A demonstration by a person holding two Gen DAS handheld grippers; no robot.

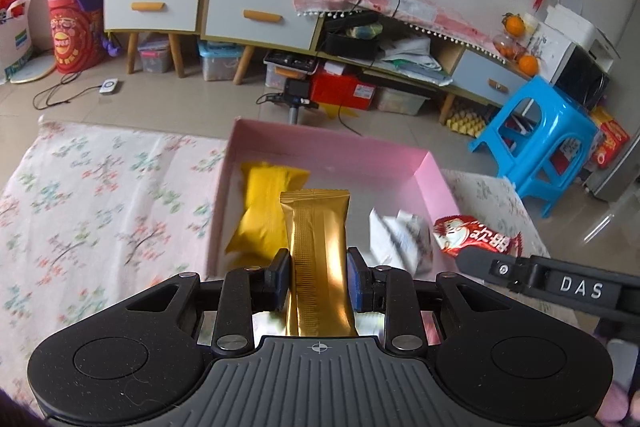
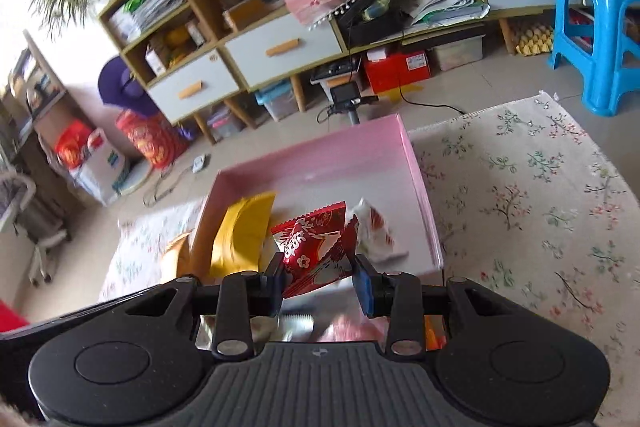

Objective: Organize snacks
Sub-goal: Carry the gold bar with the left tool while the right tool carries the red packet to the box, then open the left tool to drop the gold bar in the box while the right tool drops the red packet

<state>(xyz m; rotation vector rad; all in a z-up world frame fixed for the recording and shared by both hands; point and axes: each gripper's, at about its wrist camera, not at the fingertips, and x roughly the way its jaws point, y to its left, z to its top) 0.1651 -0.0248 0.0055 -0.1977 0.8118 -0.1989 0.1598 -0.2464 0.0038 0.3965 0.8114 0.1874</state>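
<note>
Left claw (image 1: 319,281) pinching gold packet (image 1: 318,259), right claw (image 2: 320,281) red packet (image 2: 318,247)

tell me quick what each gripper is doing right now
left gripper: closed on the gold snack bar.
right gripper: closed on the red snack packet.

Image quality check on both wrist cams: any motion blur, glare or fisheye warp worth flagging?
Left wrist: gold packet in the left gripper sharp with a glossy sheen; white packet in the pink box smeared by motion; cabinets bow towards the edges. Right wrist: red packet in the right gripper fairly sharp; box contents soft, horizon tilted, corners vignetted.
</note>
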